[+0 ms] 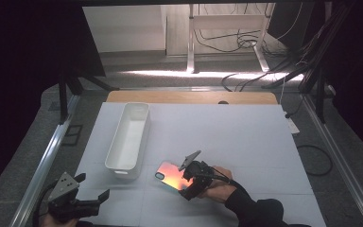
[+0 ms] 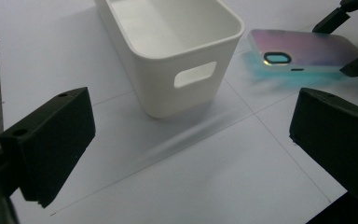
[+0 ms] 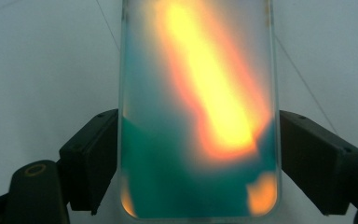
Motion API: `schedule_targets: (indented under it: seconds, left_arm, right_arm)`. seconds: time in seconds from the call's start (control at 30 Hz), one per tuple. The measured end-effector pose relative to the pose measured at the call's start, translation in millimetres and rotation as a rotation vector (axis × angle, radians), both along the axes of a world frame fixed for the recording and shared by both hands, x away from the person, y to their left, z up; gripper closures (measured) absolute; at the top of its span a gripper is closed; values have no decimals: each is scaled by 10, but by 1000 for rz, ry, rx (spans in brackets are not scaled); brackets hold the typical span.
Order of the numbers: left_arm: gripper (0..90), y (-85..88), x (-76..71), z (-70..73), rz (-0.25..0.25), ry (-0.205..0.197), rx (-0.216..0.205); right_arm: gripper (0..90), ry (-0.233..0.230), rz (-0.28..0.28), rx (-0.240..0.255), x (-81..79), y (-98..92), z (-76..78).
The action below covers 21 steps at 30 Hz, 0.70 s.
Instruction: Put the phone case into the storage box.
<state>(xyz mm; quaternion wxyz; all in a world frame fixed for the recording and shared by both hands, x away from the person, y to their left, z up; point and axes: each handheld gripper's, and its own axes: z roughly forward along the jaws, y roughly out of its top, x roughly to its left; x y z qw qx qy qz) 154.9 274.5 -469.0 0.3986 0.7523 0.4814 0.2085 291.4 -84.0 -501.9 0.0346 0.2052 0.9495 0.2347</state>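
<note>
Iridescent phone case lies on the white table, right gripper clamped on its long sides; left gripper gapes empty near the white bin.

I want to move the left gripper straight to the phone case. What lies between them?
Only bare white table, by the left gripper view: the white bin sits off to one side of the line from left gripper to phone case.

Worktop: right half and far strip bare, open to passage. White bin stands left of centre, long axis running away from the person, blocking the left-centre lane; phone case lies just beside its near right corner with a narrow gap between. Near-left corner free ahead of the left tool.
</note>
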Motion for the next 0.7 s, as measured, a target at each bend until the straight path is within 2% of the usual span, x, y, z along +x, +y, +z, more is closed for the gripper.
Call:
schedule_targets:
  seconds: [0.27,0.37,0.7]
  left_arm:
    - [9,-5,4,6,-15,11,-5]
    - [9,2,15,6,-31,14,-27]
    - [10,-6,58,40,-78,-13,-91]
  right_arm:
    - [171,-3,-13,54,-5,-118,124]
    - [170,-11,-16,75,-14,-166,173]
    - [170,-31,-32,114,-47,-303,301]
